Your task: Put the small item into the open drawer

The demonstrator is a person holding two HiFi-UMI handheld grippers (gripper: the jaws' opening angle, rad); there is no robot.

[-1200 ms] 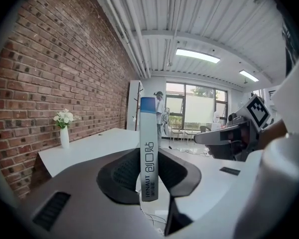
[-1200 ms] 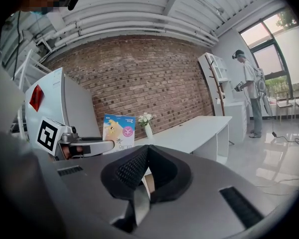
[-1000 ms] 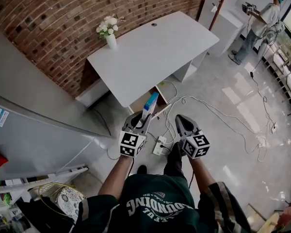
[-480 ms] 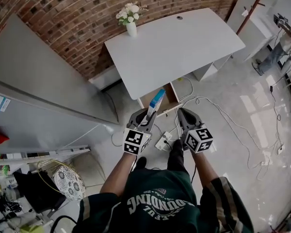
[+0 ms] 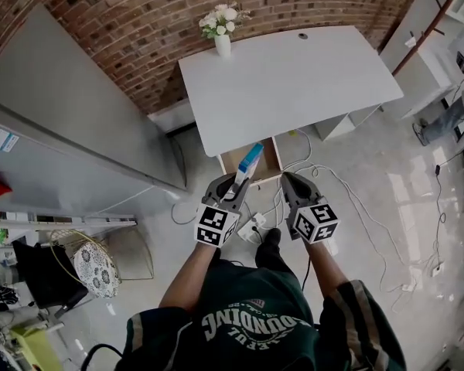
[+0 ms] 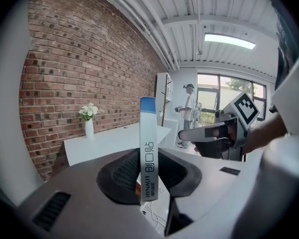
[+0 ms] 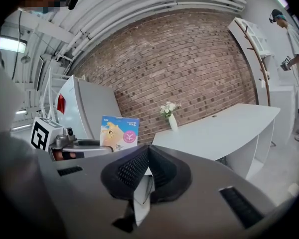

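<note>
The slim blue-topped plaster box [image 5: 250,161] [image 6: 148,153] stands upright, clamped in the left tongs [image 5: 236,182] [image 6: 148,158], near the drawer [image 5: 272,161] that hangs open under the white surface [image 5: 294,76]. Alongside, the right tongs [image 5: 290,180] [image 7: 148,152] are pressed together with nothing between them. Both forearms [image 5: 187,277] reach forward.

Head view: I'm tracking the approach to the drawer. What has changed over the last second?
The person has turned toward the white desk, so its open drawer now lies straight ahead. Nothing was taken or released. Unchanged: the left gripper stays shut on the small box; the right gripper stays shut and empty.
</note>
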